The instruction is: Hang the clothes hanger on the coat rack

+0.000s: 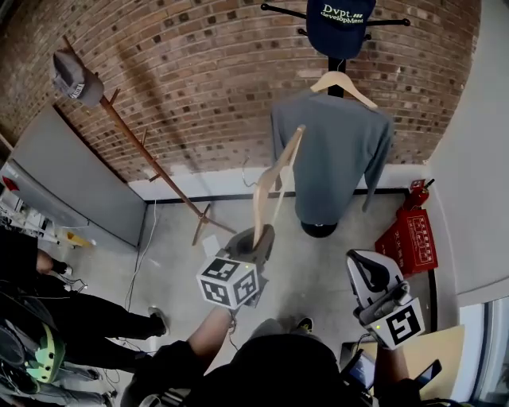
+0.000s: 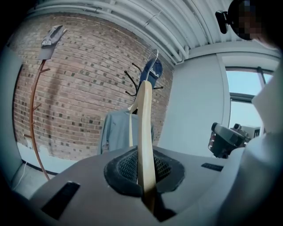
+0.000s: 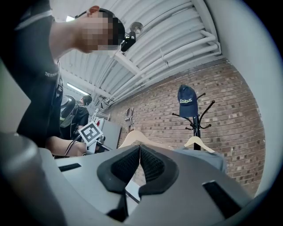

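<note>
My left gripper (image 1: 260,234) is shut on the lower part of a bare wooden clothes hanger (image 1: 275,176), which stands upright with its wire hook at the top. In the left gripper view the hanger (image 2: 145,128) rises between the pads toward the black coat rack (image 2: 132,84). That rack (image 1: 337,62) stands against the brick wall, with a navy cap (image 1: 340,22) on top and a grey sweater (image 1: 332,151) on another wooden hanger. My right gripper (image 1: 361,261) is lower right, shut and empty; its pads (image 3: 152,163) meet with nothing between them.
A wooden coat rack (image 1: 147,155) leans at the left with a grey cap (image 1: 75,79) on it. A grey panel (image 1: 75,179) stands below it. A red box (image 1: 409,237) sits by the right wall. A person in dark clothes (image 1: 79,318) is at lower left.
</note>
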Demonstrator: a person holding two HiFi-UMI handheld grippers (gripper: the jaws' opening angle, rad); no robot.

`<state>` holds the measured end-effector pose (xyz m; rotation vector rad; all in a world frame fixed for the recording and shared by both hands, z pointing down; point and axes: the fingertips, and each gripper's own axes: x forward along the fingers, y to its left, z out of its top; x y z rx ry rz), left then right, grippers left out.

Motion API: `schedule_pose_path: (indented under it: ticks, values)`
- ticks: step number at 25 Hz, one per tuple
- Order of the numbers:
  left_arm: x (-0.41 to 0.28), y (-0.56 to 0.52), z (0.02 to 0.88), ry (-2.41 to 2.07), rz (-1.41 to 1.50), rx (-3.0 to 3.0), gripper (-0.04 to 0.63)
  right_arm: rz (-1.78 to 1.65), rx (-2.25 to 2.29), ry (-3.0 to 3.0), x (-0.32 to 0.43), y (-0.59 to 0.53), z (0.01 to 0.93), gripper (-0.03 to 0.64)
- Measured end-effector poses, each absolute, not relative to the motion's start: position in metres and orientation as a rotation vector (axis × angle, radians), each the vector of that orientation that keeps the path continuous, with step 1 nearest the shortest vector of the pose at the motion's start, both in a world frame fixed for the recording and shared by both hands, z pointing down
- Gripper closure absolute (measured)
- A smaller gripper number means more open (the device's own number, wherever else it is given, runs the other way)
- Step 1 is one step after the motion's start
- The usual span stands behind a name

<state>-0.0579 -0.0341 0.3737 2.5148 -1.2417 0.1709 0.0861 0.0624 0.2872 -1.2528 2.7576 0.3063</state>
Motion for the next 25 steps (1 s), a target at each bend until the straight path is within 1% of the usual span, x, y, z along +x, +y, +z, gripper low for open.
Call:
schedule_pose_path:
  ticks: [4, 9, 17, 25]
  values:
    - [-0.062, -0.080, 0.360, -1.346, 0.197, 2.526, 0.575, 0.272, -1.236, 2.789, 0.084, 0.027, 0.295, 0.598]
    - [-0.078, -0.152, 0.343, -1.435, 0.199, 2.522, 0.575, 0.324, -1.267, 2.785, 0.077, -0.019, 0.289, 0.598]
    - [-0.076, -0.256, 0.290, -1.443, 0.193, 2.631, 0.575, 0.400, -1.319, 2.758, 0.062, -0.094, 0.264, 0.598]
    - [-0.068, -0.333, 0.246, -1.441, 0.199, 2.712, 0.575, 0.423, -1.344, 2.768, 0.040, -0.140, 0.261, 0.598]
